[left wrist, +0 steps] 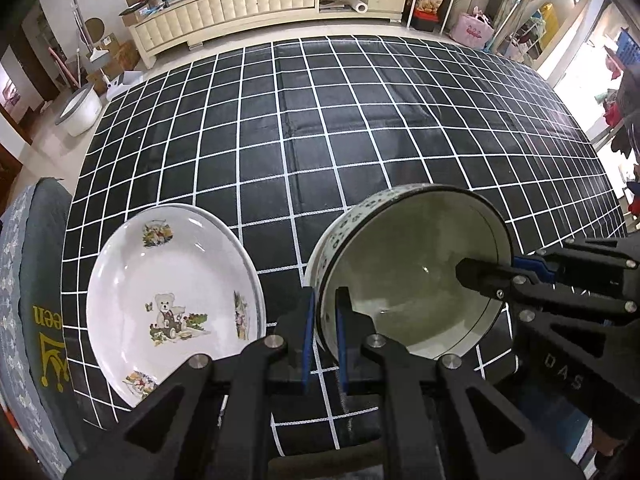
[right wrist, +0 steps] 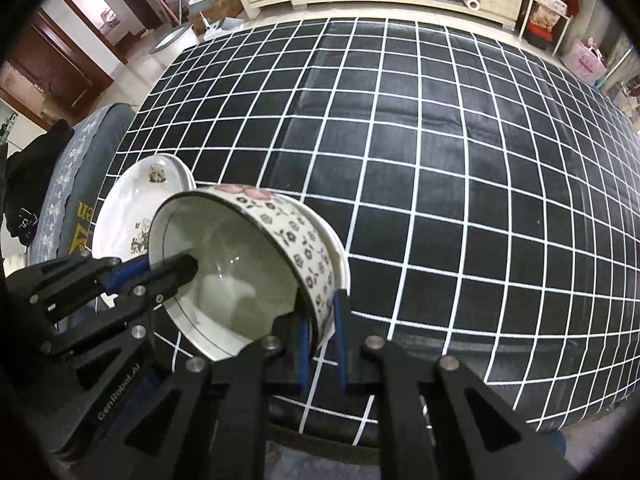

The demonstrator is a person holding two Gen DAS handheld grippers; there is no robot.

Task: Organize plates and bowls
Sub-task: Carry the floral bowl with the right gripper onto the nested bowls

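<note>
Holding the bowl (left wrist: 412, 276) by its rim, I am pinching it with both grippers, left (left wrist: 325, 332) and right (right wrist: 323, 336), jaws narrow on opposite sides, tilted above the bench (left wrist: 360, 128) beside the plate (left wrist: 172, 300). Uneven pulling could make it slip and hit the plate.

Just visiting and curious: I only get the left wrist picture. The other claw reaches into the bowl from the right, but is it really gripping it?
Observer: Yes. In the right wrist view the right gripper has the bowl wall pinched between its blue pads.
Operator: Is the bowl's outside all small dark flowers?
Observer: No, a pink flower sits near its rim on the far side.
Operator: Anything on that grey cushion beside the plate?
Observer: A black cloth lies at the far edge of the cushion, beyond the plate.
</note>
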